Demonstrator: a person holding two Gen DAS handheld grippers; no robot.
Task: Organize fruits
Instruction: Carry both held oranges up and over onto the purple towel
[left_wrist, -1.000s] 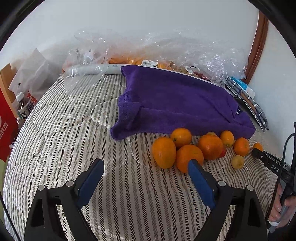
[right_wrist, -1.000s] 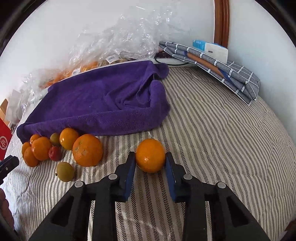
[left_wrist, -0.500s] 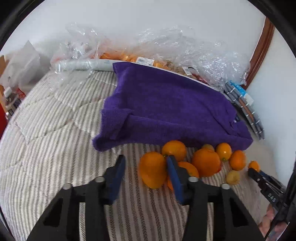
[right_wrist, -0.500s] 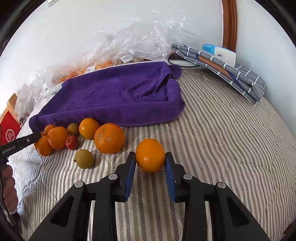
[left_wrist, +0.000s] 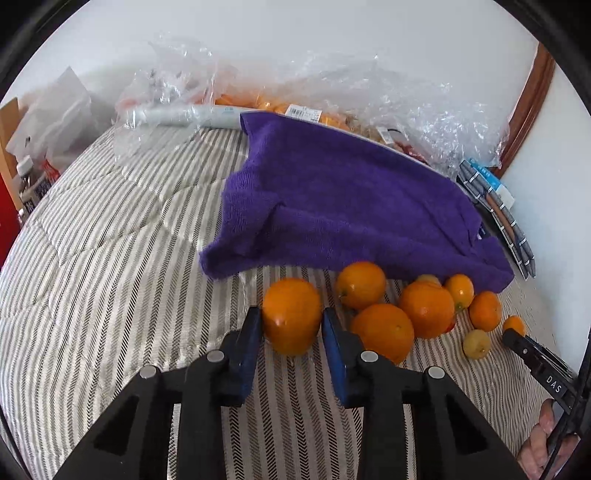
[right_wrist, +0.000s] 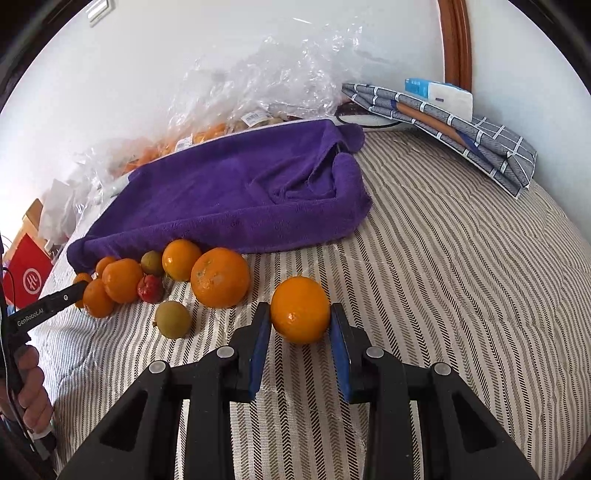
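My left gripper (left_wrist: 291, 328) is shut on a large orange (left_wrist: 291, 314) at the left end of a fruit cluster (left_wrist: 424, 310) on the striped bedcover. My right gripper (right_wrist: 300, 325) is shut on another orange (right_wrist: 300, 309), set apart to the right of the cluster. In the right wrist view the cluster holds a big orange (right_wrist: 220, 277), smaller oranges (right_wrist: 122, 280), a red fruit (right_wrist: 150, 288) and a greenish-yellow fruit (right_wrist: 173, 319). The left gripper's tip (right_wrist: 55, 301) shows at the cluster's left.
A purple towel (left_wrist: 351, 206) lies behind the fruit. Crumpled clear plastic bags (left_wrist: 332, 99) with packaged oranges line the wall. A folded checked cloth (right_wrist: 461, 129) and a white box (right_wrist: 439, 92) sit at the back right. A red box (right_wrist: 31, 275) stands off the left edge.
My left gripper moved up to the leftmost large orange and closed on it. My right gripper kept its hold on its orange and shifted slightly.
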